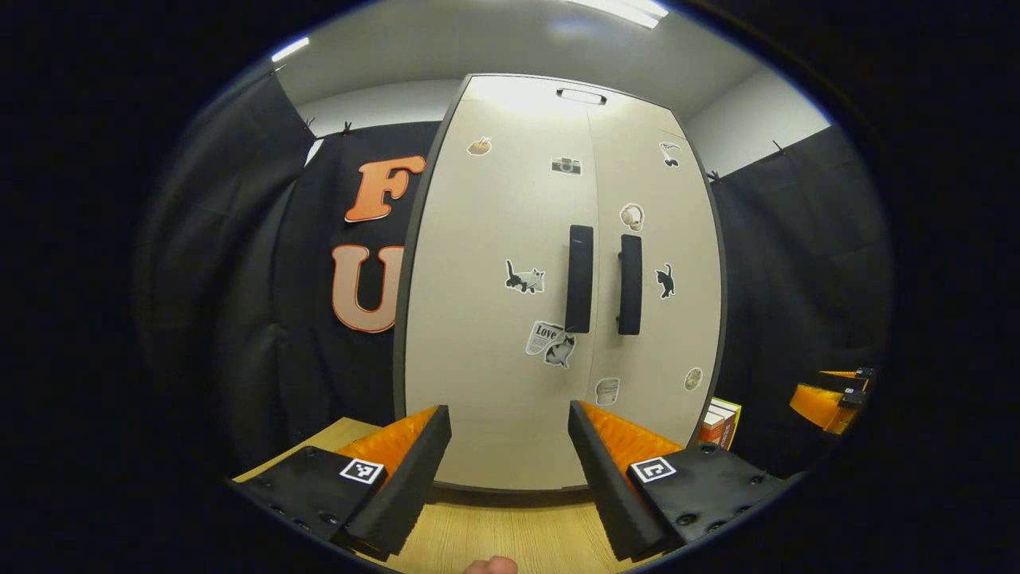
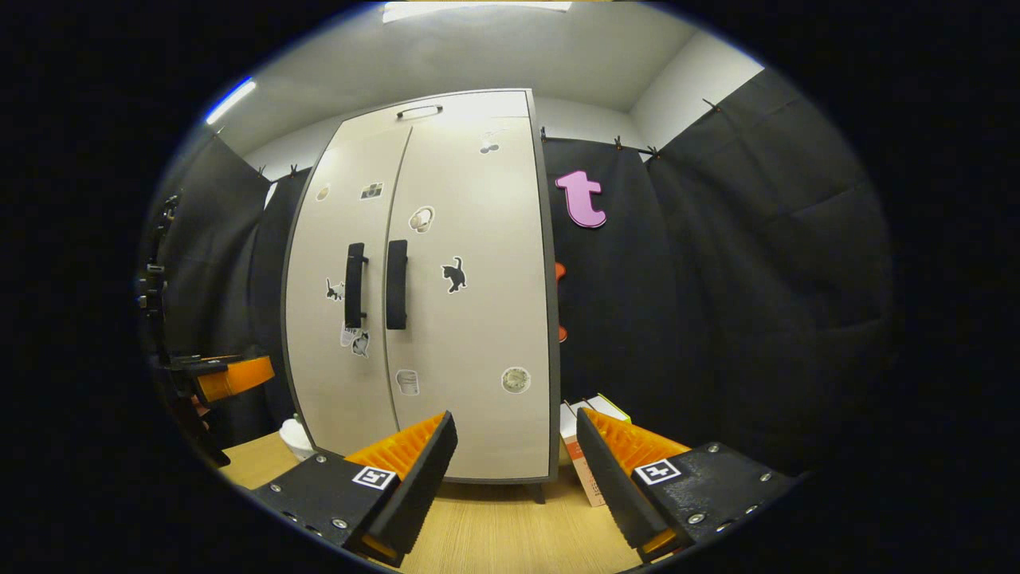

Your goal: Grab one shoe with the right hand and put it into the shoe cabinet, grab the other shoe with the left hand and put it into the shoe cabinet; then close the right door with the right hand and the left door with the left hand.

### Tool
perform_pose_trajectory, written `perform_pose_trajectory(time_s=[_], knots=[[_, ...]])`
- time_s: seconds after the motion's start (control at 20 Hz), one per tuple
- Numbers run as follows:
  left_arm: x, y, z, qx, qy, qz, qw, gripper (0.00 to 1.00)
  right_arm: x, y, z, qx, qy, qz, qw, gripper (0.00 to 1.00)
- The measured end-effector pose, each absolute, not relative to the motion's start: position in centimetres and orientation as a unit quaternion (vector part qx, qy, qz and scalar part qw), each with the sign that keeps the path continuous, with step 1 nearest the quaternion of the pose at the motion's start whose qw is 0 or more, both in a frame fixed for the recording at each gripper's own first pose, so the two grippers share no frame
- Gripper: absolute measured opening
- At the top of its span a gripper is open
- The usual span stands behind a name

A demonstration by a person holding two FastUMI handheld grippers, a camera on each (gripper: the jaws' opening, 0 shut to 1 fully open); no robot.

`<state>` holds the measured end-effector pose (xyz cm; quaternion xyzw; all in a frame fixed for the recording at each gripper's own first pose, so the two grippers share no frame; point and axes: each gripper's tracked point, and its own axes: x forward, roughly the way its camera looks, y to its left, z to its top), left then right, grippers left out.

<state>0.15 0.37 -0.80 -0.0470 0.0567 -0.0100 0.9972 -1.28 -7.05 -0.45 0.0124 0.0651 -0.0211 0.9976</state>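
Note:
The shoe cabinet [image 1: 510, 239] [image 2: 446, 239] stands upright on the wooden table with both beige doors shut. Two dark vertical handles [image 1: 579, 277] [image 2: 396, 284] sit side by side at the middle seam, and small stickers dot the doors. My left gripper [image 1: 510, 462] is open, held in front of the left door's lower part with nothing between its fingers. My right gripper [image 2: 514, 470] is open too, facing the right door's lower corner. The right gripper [image 1: 829, 395] also appears at the far right of the left gripper view, and the left gripper [image 2: 215, 375] at the left edge of the right gripper view.
Boxes or books [image 2: 582, 446] [image 1: 721, 422] lean beside the cabinet's right side. A white rounded object [image 2: 295, 438] sits on the wooden table [image 2: 494, 526] left of the cabinet. Black cloth walls surround the booth. A fingertip [image 1: 490, 564] shows at the bottom of the left gripper view.

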Motion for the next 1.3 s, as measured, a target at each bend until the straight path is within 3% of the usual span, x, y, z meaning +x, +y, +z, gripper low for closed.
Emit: perform_pose_trajectory(time_s=[0.6, 1.3], knots=[[-7.5, 2.2, -2.0, -0.046, 0.061, 0.03, 0.997, 0.99, -4.8, -6.4, -1.4, 0.011, 0.087, -0.01, 0.996, 0.93], [-7.4, 0.5, -1.0, -0.033, 0.057, 0.01, 0.998, 0.97, -5.4, -6.7, -2.0, 0.024, 0.091, -0.019, 0.995, 0.93]])
